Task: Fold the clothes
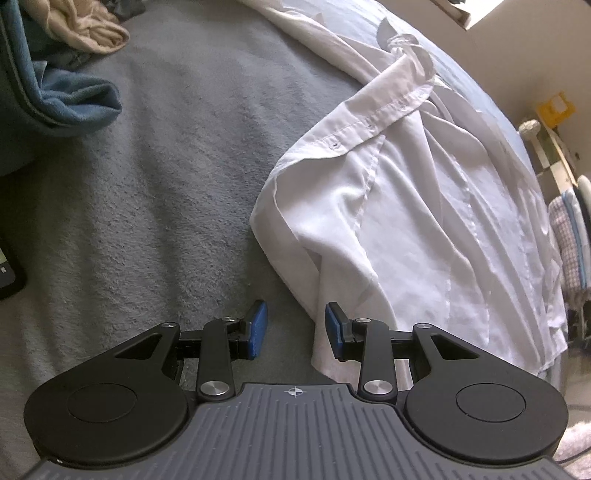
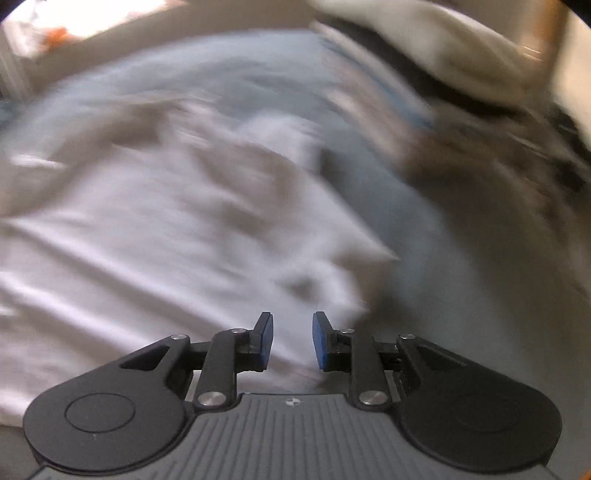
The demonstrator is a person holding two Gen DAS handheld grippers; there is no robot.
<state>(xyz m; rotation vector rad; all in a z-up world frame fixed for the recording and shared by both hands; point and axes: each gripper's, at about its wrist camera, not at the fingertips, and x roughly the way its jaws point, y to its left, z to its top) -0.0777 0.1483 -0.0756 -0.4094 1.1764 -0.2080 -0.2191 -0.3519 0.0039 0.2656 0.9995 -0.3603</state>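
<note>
The white shirt (image 1: 424,206) lies crumpled on the grey blanket (image 1: 166,166), a blue towel (image 1: 74,103) far beside it, and the left gripper (image 1: 295,328) and right gripper (image 2: 291,339) are both partly open, holding nothing.

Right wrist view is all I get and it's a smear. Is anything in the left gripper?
Observer: No. The left gripper is open and empty, its pads apart above the grey blanket.
Operator: Where's the shirt relative to it?
Observer: The white button-up shirt lies to the right; its nearest fold sits just beside the right-hand pad, and I can't tell if they touch.
Operator: Anything else on the bed on that side?
Observer: A blue towel and a cream garment are bunched at the far left.
</note>
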